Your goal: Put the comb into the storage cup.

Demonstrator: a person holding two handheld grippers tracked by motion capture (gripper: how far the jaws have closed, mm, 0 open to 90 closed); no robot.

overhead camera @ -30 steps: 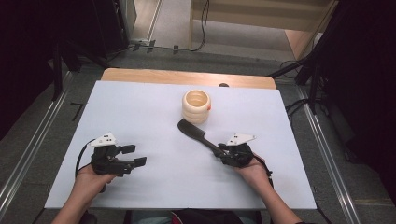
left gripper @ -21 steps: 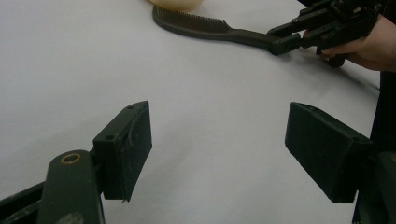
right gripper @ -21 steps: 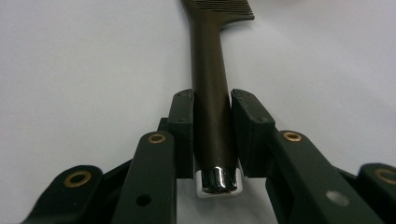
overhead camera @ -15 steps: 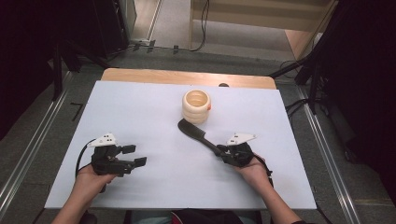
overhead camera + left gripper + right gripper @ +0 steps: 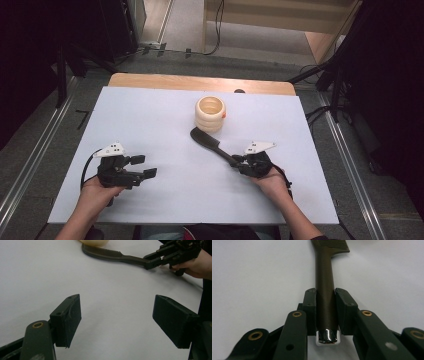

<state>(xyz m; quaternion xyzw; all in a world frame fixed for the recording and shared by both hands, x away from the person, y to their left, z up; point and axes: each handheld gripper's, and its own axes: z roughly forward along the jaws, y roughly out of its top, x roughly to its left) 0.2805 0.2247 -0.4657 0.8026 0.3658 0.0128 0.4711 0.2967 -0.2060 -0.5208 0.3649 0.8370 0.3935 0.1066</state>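
Comb, black, lies on the white table just in front of the cream ribbed cup, head toward the cup, handle running back toward the person's right hand. Head end sits close to the cup base; whether they touch, cannot tell.

Right gripper: jaws have just been closing, with the comb handle between them. In the right gripper view both pads press on the sides of the handle, near its shiny metal end cap. Grip is narrow, handle width only. Comb teeth at top edge of that view, pointing away from the gripper. Comb flat on the table, not lifted as far as the high view shows. The left gripper view shows the same: right gripper clamped on the handle end, comb stretched out to the cup.

Left gripper: jaws wide apart, nothing between them, bare table below. Held in the left hand at the near left of the table, well apart from the comb. In its own view the two black pads stand far apart over white surface.

Writing: no readable brand or label on comb, cup or grippers. Small red mark on the cup's right side, too small to read. Grey three-cornered plate on each gripper has tiny dots, not legible.
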